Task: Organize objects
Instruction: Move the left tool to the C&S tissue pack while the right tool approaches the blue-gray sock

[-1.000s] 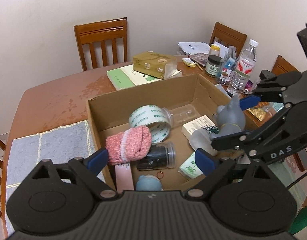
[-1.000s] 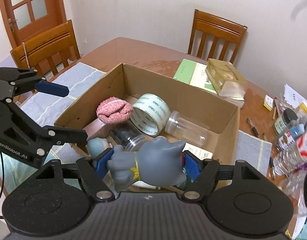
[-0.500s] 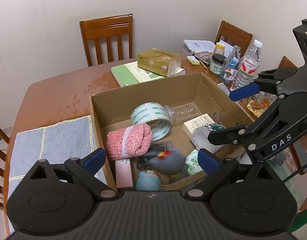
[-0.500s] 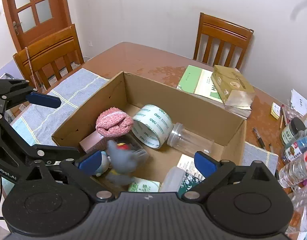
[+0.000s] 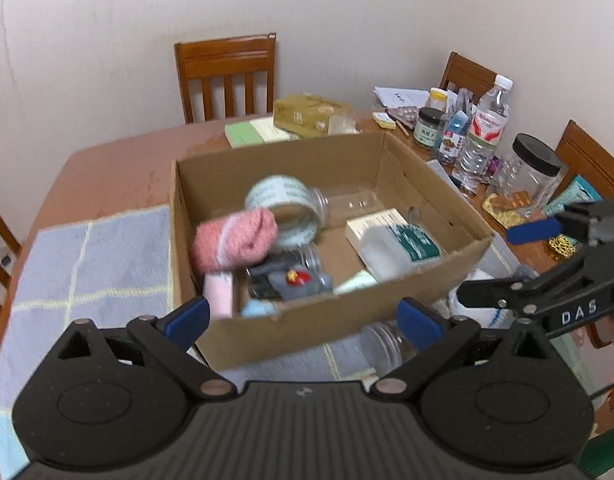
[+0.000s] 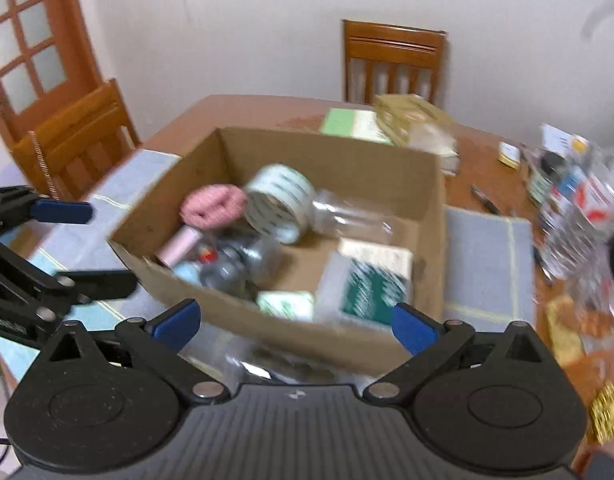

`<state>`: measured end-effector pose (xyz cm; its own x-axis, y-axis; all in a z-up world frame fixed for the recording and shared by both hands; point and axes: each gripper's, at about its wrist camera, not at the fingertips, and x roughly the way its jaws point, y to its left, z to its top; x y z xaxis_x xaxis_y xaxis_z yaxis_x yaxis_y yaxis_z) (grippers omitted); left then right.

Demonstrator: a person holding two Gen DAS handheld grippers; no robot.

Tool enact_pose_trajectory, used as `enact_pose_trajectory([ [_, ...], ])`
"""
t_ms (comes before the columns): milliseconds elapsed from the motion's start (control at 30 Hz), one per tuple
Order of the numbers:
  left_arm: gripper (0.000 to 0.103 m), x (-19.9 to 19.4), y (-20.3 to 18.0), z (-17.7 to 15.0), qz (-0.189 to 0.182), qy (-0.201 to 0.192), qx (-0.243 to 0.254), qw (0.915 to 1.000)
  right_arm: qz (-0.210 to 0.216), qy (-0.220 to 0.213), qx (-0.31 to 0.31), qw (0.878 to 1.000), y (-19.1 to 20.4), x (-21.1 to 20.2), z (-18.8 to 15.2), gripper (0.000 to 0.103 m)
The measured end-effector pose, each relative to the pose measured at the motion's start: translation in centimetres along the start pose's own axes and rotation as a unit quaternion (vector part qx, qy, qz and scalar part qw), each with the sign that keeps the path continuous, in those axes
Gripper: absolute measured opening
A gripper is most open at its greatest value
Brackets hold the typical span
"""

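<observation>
Grey toy lies in cardboard box | both hand-held grippers wide, empty

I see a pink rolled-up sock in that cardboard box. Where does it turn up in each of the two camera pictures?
Left wrist view: the pink sock lies left of centre, against the box's left wall.
Right wrist view: the sock sits upper left of centre, toward the box's far left corner.
Shared landmark: the tape roll lies just right of it in both.
</observation>
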<state>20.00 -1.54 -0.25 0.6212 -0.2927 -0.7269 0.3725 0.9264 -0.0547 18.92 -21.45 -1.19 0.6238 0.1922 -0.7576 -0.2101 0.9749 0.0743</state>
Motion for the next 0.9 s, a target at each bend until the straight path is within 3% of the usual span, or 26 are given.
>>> enact_pose_trajectory([
  [367,0.1,1.3,-2.5,-3.5,0.023,0.03,-0.033,0.9987,-0.052,0.025,0.06,0.997,-6.4,0.3,-7.6,0.103],
  [600,0.1,2.0,-3.2,-5.1,0.035,0.056,-0.045,0.9968,-0.099,0.036,0.062,0.992,-11.3,2.1,-8.8,0.103],
  [900,0.1,2.7,-3.8,-5.8,0.051,0.073,-0.053,0.9946,-0.03,0.059,0.056,0.996,-13.8,4.2,-9.2,0.103],
])
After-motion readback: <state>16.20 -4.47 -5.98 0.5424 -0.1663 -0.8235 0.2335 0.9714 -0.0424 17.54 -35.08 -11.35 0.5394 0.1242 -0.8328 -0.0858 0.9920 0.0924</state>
